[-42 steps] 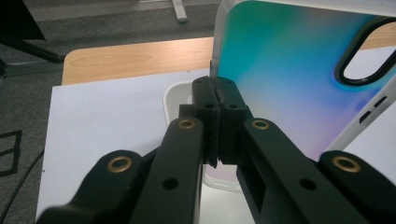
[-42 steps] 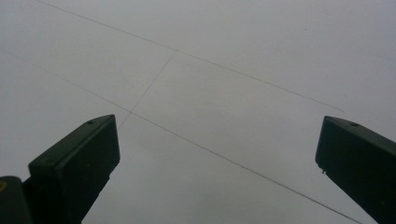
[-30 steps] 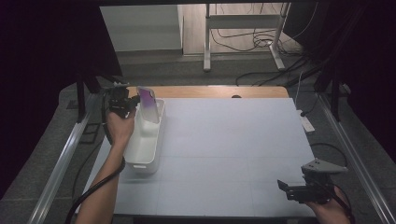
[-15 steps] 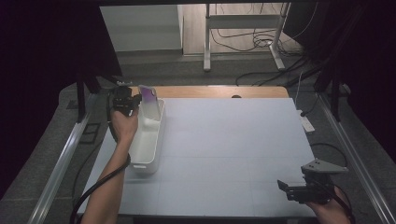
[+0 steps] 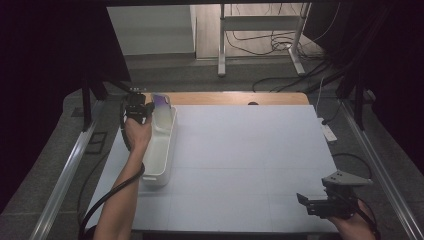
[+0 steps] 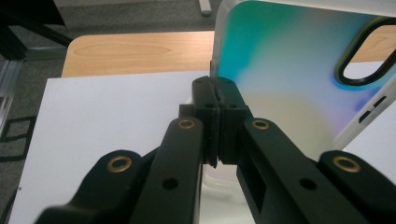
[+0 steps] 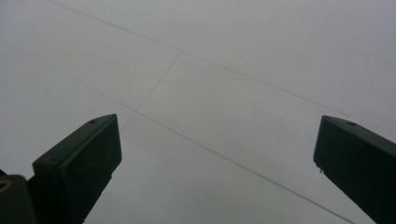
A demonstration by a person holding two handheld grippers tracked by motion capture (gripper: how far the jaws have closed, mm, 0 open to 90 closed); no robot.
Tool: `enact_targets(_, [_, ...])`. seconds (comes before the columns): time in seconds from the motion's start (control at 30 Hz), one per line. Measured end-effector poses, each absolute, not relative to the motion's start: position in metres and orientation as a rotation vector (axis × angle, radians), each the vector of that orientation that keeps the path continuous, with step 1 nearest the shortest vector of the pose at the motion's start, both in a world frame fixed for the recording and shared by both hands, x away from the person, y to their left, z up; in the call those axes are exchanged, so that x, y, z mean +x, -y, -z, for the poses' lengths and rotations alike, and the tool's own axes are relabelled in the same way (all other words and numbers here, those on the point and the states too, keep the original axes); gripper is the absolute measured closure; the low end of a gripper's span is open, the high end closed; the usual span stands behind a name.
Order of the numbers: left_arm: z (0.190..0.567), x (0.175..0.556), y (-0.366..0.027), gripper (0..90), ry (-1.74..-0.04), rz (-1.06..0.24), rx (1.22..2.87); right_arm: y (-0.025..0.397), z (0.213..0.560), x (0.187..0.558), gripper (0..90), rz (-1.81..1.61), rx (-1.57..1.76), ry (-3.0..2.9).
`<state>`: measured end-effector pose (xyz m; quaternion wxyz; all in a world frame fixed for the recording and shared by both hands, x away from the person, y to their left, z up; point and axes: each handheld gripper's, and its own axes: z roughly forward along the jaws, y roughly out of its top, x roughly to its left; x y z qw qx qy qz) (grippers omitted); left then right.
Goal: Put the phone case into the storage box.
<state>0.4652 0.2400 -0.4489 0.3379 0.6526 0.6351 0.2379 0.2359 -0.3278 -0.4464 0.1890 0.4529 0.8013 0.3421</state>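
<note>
Our left fingers pinch one phone case.
We clamp the left gripper [image 6: 215, 100] on the phone case [image 6: 289, 74] edge, above one white bin [image 5: 159, 150] on the tabletop [image 5: 250, 150]; our right gripper [image 7: 217, 154] has fingers apart, holding nothing.

One phone case [image 6: 285, 79], one white bin [image 5: 159, 150], two grippers, one table [image 5: 250, 160]

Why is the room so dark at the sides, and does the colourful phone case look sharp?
High view: black falls on both sides, while light lands on the white table. Left gripper view: the phone case is bright and fairly sharp, but the black jaws near the camera look soft. Right gripper view: dim, grey and even.
</note>
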Motion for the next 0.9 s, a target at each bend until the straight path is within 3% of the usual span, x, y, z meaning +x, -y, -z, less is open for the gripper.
enact_targets(0.37, [0.451,0.473,-0.242,87.7,-1.692,-0.620,1.704,0.328,0.446,0.236,0.9,-0.963,1.268,-2.259])
enact_targets(0.9, [0.450,0.476,-0.248,76.5,-1.667,-0.558,1.705,0.328,0.446,0.236,0.9,-0.967,1.268,-2.264])
